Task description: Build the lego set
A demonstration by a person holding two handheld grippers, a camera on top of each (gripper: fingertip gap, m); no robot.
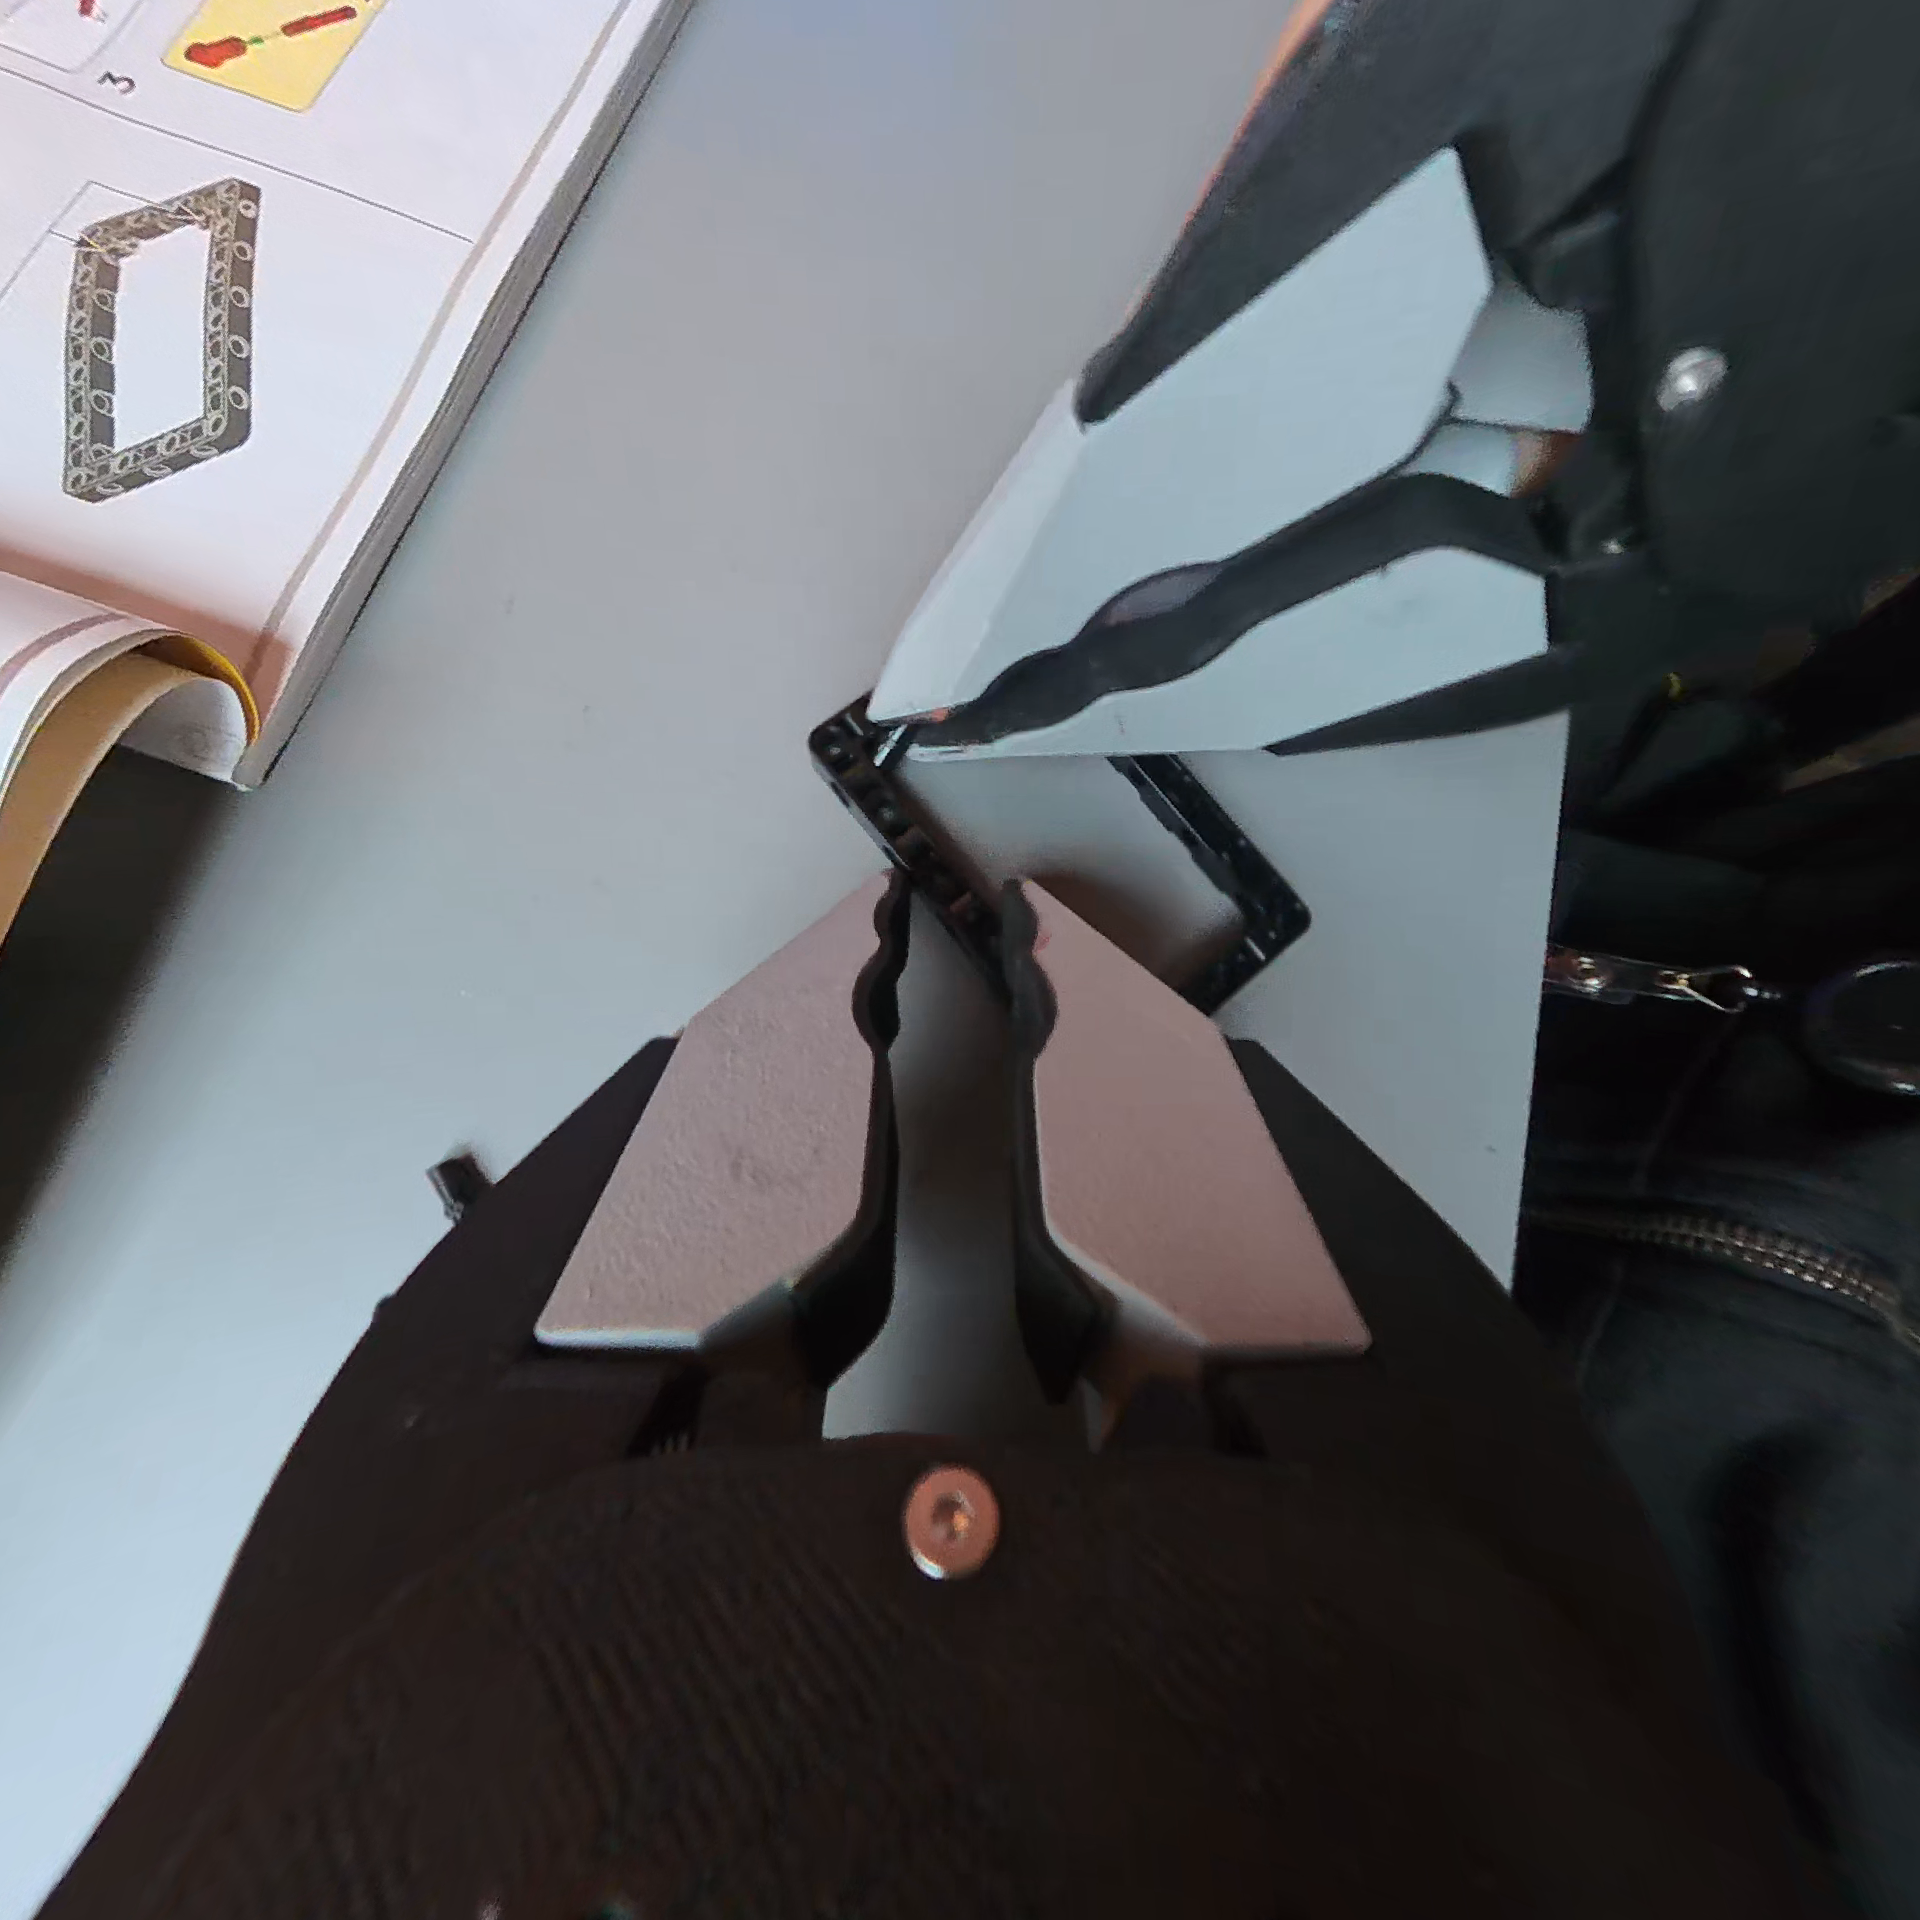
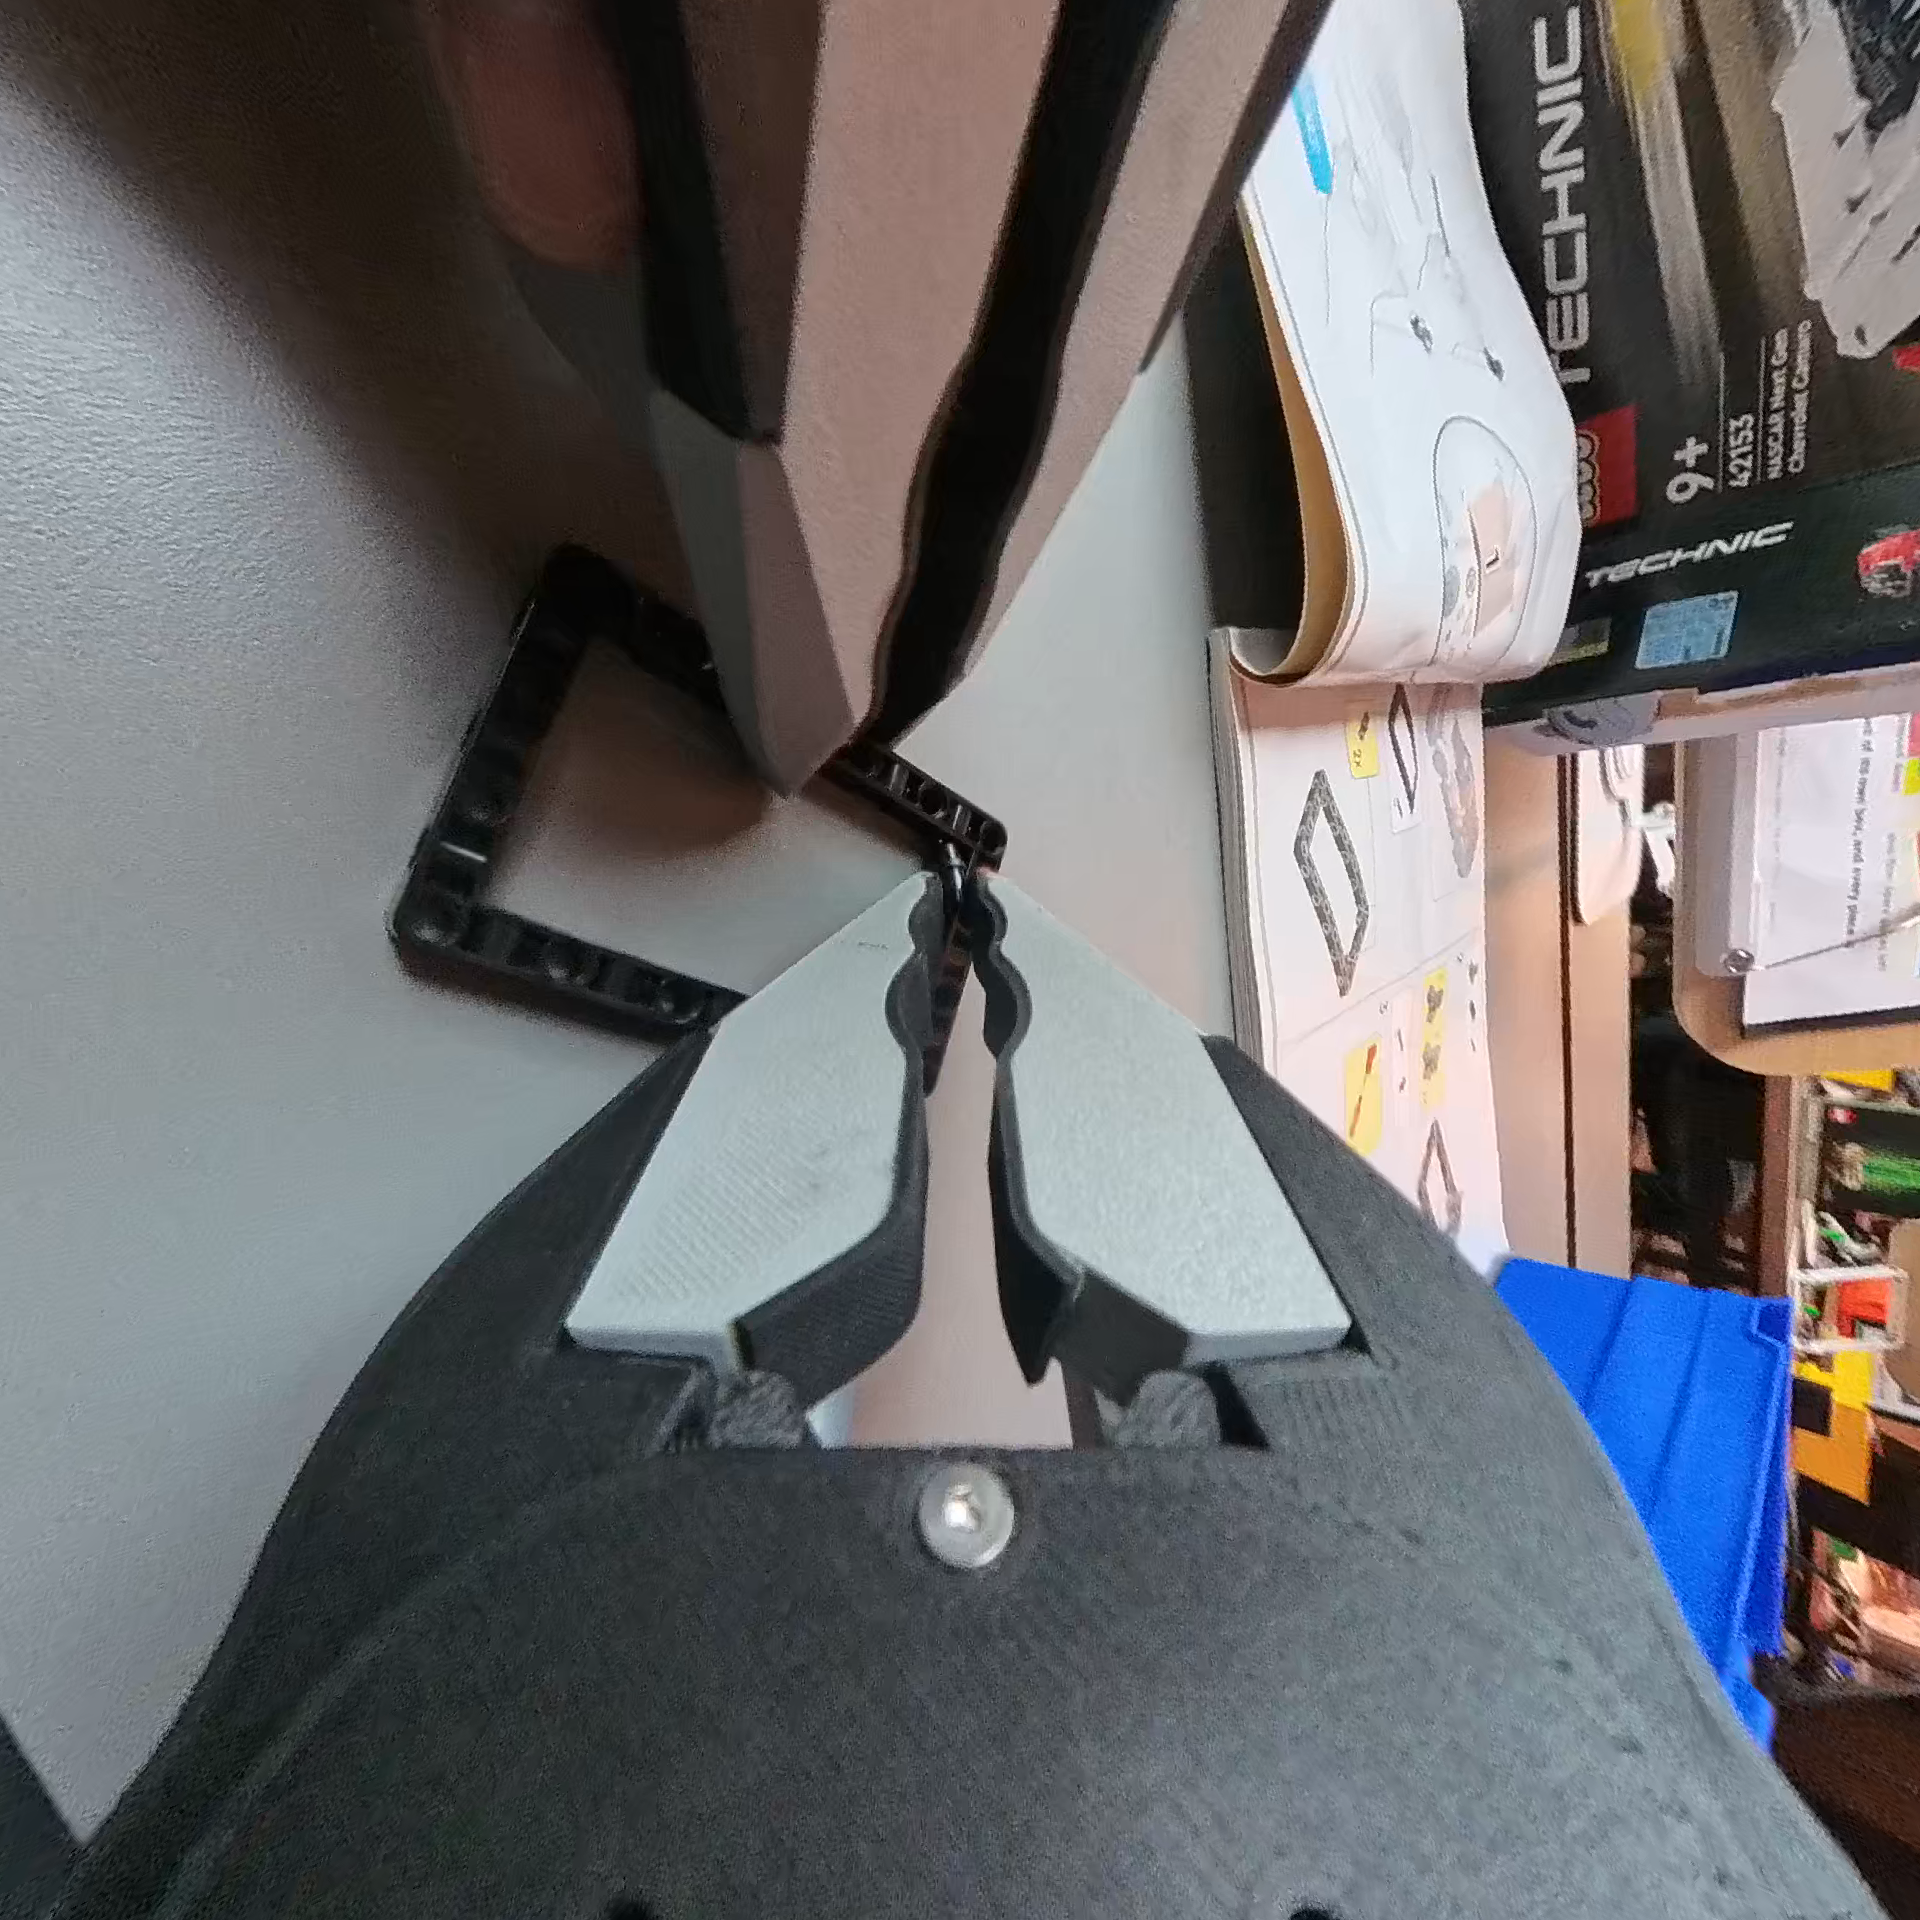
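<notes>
gripping the black lego frame (image 1: pixel 914 831) from two sides, both grippers meet over the pale table (image 1: pixel 644 520). in the left wrist view, the left gripper (image 1: pixel 951 899) has its two fingers drawn narrow around one long side of the frame, and the black beam sits between the wavy black pads (image 1: pixel 878 997). the right gripper (image 1: pixel 909 727) comes in from 2 o'clock, and its tips are pressed together on the frame corner at 11 o'clock of the left tips. the far side of the frame (image 1: pixel 1247 894) shows at 3 o'clock, partly hidden under the right gripper.

in the right wrist view, the frame (image 2: pixel 468 831) lies at 10 o'clock from the right gripper (image 2: pixel 951 883), whose fingers are almost closed and pinch something small and black at the frame corner (image 2: pixel 966 831); whether it is a separate pin or only the frame edge i cannot tell. the left gripper (image 2: pixel 831 748) comes down from 12 o'clock and covers the upper beam.

an open instruction booklet (image 1: pixel 260 312) lies at 10 o'clock in the left view. in the right view the booklet (image 2: pixel 1351 883) is at 3 o'clock, a dark lego box (image 2: pixel 1714 312) at 1 o'clock, and a blue bin (image 2: pixel 1662 1455) at 4 o'clock
</notes>
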